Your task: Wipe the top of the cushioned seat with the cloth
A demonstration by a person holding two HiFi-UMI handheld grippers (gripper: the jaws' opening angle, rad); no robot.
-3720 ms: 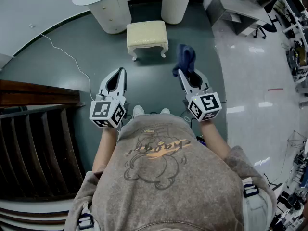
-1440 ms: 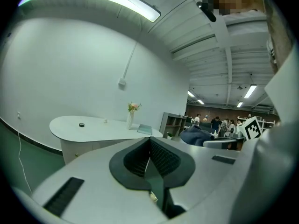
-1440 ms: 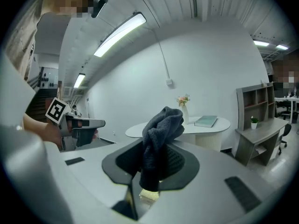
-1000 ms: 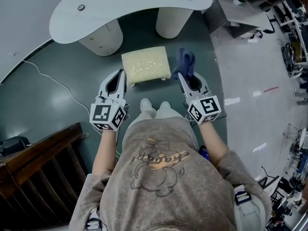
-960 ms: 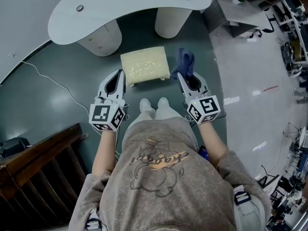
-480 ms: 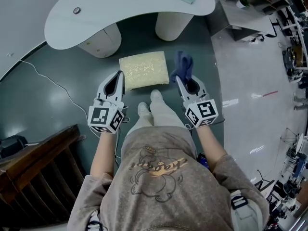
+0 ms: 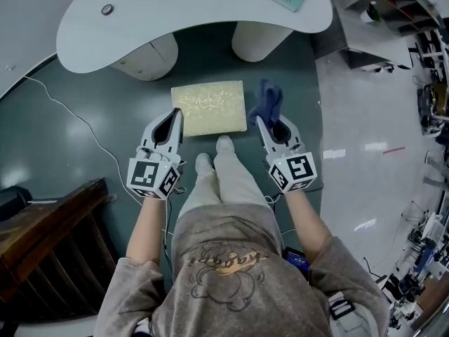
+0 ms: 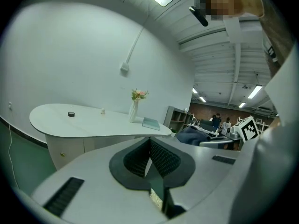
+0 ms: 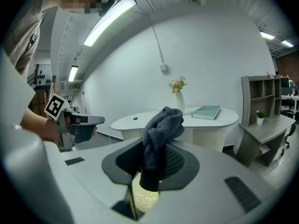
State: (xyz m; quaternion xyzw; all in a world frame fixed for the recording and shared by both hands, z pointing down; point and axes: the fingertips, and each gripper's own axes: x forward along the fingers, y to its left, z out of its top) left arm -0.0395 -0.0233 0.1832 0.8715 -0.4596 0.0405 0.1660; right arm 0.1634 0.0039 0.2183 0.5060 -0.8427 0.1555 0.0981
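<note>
**Two grippers raised, cloth not yet on the seat**

The right gripper point(image 7: 261, 120) was clamped on the dark blue terry cloth point(image 7: 268, 100), which was bunched into a wad sticking out past the jaw tips. The left gripper point(image 7: 174, 112) had its jaws together with nothing between them.

The pale yellow square cushioned seat point(image 7: 209, 107) sat on the dark green floor between the two grippers, in front of the curved white desk point(image 7: 189, 5). The cloth was off the seat's right edge. It was probably above the top too, but the head view is poor for height.

Risks:
- The wadded cloth would give only a small contact patch, so the wipe could leave streaks of missed cushion.
- Drag could pull the cloth out of the jaws.
- Nothing braced the seat, so it could skid on the glossy floor.
</note>
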